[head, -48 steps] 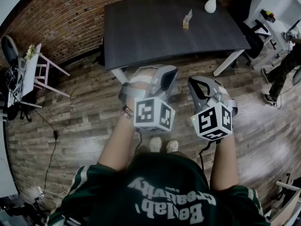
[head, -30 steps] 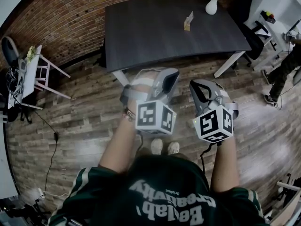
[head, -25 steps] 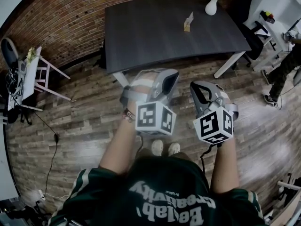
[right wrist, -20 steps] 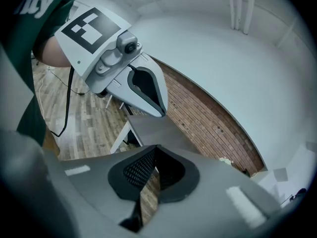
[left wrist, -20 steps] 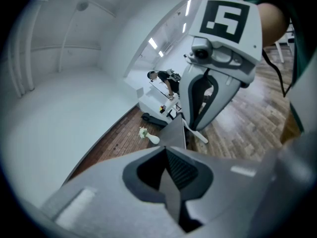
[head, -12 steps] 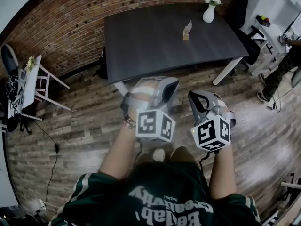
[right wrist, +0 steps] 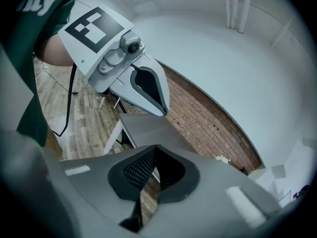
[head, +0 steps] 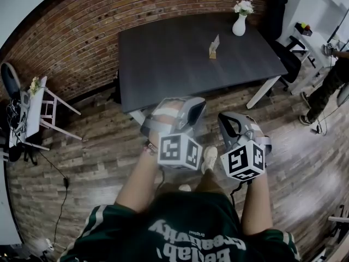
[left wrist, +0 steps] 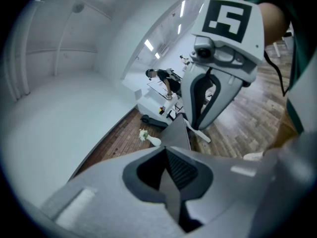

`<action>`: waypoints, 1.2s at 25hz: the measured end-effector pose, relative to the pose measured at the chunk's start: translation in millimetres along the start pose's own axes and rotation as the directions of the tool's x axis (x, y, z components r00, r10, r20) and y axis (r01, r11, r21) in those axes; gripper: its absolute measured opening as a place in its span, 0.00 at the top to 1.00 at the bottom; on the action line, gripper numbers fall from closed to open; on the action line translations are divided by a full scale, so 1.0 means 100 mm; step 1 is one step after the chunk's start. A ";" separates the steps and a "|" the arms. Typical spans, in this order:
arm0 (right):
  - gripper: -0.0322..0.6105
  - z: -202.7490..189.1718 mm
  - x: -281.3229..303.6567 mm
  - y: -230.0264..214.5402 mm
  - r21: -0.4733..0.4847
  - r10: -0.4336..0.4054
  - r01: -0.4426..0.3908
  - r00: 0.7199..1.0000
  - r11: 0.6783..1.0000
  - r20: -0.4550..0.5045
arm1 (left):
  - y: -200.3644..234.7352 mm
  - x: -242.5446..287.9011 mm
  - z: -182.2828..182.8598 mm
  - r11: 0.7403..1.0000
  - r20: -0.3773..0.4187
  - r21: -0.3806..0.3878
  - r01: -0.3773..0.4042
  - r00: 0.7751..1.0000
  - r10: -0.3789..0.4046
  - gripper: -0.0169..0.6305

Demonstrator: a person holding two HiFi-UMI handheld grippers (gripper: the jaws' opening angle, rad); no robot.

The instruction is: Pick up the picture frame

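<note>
The small picture frame [head: 213, 47] stands upright on the dark table [head: 169, 53], toward its far right part. Both grippers are held over the wooden floor, short of the table's near edge and well apart from the frame. My left gripper [head: 196, 105] is shut with nothing in it; in the left gripper view its jaws [left wrist: 167, 157] meet, with the table [left wrist: 178, 133] beyond. Beside it, my right gripper [head: 225, 120] is shut and empty too, its jaws [right wrist: 154, 152] closed in the right gripper view. The frame is not visible in either gripper view.
A white vase [head: 239, 24] with flowers stands at the table's far right corner, past the frame. A brick wall [head: 71, 31] runs behind. A white side table [head: 38, 100] is at the left, a black chair [head: 286, 51] and another person [head: 327, 86] at the right.
The person has stepped toward the table; a foot now shows between the grippers. The table sits nearer and slightly lower in view. Both grippers stay shut and level.
</note>
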State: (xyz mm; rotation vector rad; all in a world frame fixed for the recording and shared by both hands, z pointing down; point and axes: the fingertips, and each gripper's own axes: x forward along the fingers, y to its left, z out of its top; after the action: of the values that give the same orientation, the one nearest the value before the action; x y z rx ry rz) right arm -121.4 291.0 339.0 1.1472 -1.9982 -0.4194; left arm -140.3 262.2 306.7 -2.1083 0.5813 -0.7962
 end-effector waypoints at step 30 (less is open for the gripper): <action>0.94 -1.33 1.70 -2.39 -0.033 0.139 -0.137 0.987 0.990 0.084 | 1.10 3.05 -0.11 0.999 -0.152 -0.043 -0.018 0.988 0.011 0.97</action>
State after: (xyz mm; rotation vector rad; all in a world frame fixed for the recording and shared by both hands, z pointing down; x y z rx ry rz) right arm 69.2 32.4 356.9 0.9817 -2.1251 -0.4294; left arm 50.3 0.9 327.9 -2.0935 0.7005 -0.9491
